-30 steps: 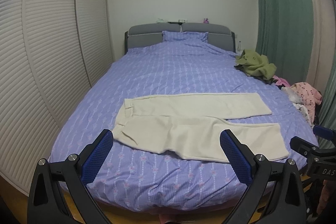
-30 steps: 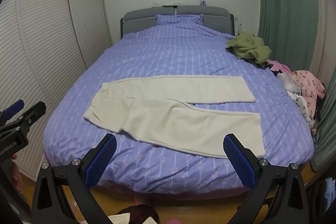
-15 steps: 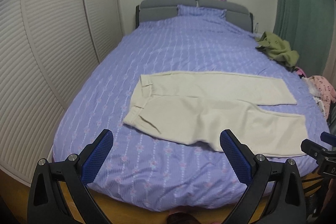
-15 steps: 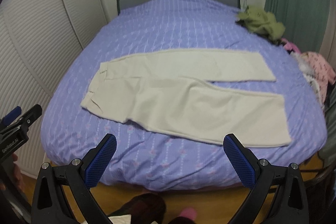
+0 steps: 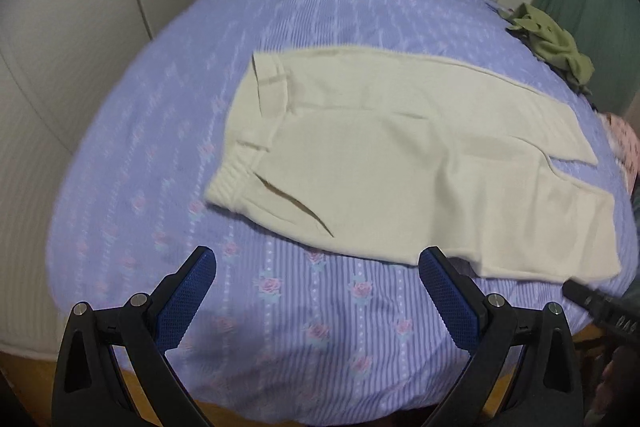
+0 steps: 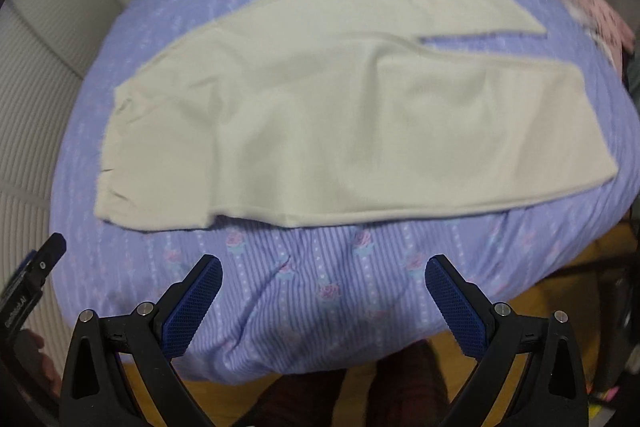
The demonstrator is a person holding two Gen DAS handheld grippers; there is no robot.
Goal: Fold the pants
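1. Cream pants (image 5: 400, 155) lie flat across the bed (image 5: 320, 307), waistband left, legs right
2. Left tongs (image 5: 318, 291) and right tongs (image 6: 322, 293) hover apart, empty
3. Soft, light cloth; best pinched at the near edge

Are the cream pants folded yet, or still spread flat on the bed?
Spread flat, not yet folded. The cream pants lie open on the purple bedspread, both legs side by side with a gap between them.

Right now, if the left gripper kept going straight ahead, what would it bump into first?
Probably the purple bedspread, just short of the cream pants. The left gripper is open and points down at the bed's near edge; the depth is hard to judge.
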